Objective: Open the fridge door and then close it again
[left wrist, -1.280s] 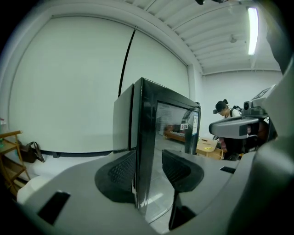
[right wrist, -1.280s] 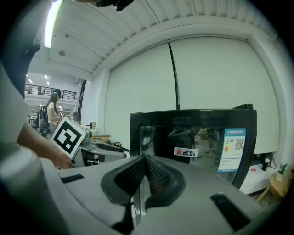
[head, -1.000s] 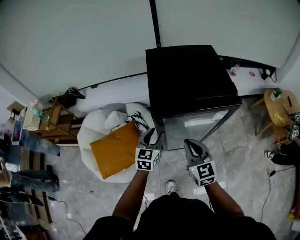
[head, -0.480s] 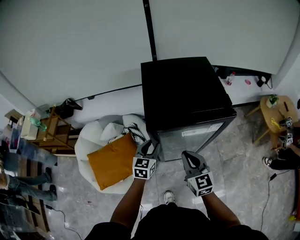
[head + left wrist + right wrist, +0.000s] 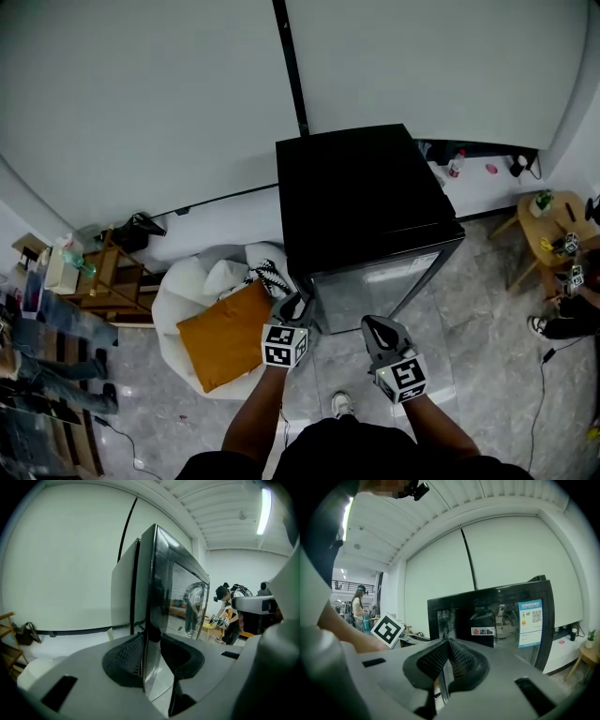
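Head view: the black fridge (image 5: 361, 202) is standing against the wall, and its glass door (image 5: 375, 281) is facing the person and looking closed. The left gripper (image 5: 292, 307) is sitting at the door's left edge, fingers reaching onto it. The right gripper (image 5: 375, 326) is hanging just in front of the door, apart from it. A white beanbag (image 5: 187, 281) with an orange cushion (image 5: 225, 333) is lying beside the fridge, left of the left gripper.

Left gripper view: the door's edge (image 5: 153, 588) is running upright straight between the jaws. The jaws are closing on it, and the pads (image 5: 129, 656) are looking to be touching both faces of the edge, so it is grasping the door. The fridge's grey side (image 5: 123, 597) is showing just behind the edge.

Right gripper view: the jaws are staying clenched, pad against pad, gripping nothing. The fridge front is standing ahead of them, well apart, with a blue label (image 5: 529, 620) on the glass. The left gripper's marker cube (image 5: 387, 630) is showing at left, near the door's left edge.
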The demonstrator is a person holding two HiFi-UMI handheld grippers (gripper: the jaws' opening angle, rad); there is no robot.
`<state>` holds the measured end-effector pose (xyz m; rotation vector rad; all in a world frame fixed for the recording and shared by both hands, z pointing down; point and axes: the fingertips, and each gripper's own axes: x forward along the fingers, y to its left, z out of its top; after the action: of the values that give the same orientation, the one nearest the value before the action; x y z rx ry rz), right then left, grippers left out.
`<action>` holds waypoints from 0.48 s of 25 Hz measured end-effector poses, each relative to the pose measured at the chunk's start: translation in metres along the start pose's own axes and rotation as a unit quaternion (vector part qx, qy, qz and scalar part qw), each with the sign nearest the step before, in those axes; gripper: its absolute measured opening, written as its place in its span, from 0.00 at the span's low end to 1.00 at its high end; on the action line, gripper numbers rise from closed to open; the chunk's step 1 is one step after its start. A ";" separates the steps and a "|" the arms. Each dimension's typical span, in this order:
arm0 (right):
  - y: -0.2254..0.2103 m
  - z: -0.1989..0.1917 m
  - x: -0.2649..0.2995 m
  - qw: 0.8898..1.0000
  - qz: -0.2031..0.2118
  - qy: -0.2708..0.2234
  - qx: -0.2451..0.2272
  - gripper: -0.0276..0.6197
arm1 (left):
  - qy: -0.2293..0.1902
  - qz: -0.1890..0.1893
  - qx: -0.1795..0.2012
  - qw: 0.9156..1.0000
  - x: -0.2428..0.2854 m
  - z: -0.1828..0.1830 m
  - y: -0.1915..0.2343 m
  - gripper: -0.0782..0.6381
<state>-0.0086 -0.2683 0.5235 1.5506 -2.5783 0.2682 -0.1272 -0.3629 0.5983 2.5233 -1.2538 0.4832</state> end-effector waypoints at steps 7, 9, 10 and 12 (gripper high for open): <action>-0.003 0.006 -0.005 1.000 -0.005 -0.008 -0.004 0.07 | -0.006 0.012 0.011 1.000 -0.017 -0.008 -0.017 0.28; -0.003 0.008 -0.007 1.000 -0.007 -0.010 -0.007 0.07 | -0.009 0.020 0.002 1.000 -0.024 -0.013 -0.024 0.28; -0.003 0.009 -0.008 1.000 -0.008 -0.012 -0.010 0.07 | -0.008 0.022 0.000 1.000 -0.027 -0.014 -0.026 0.28; -0.003 0.011 -0.015 1.000 -0.012 -0.015 -0.013 0.07 | -0.004 0.022 -0.001 1.000 -0.032 -0.017 -0.031 0.28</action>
<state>0.0008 -0.2594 0.5098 1.5876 -2.5738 0.2090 -0.1237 -0.3151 0.5973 2.5031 -1.3154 0.4814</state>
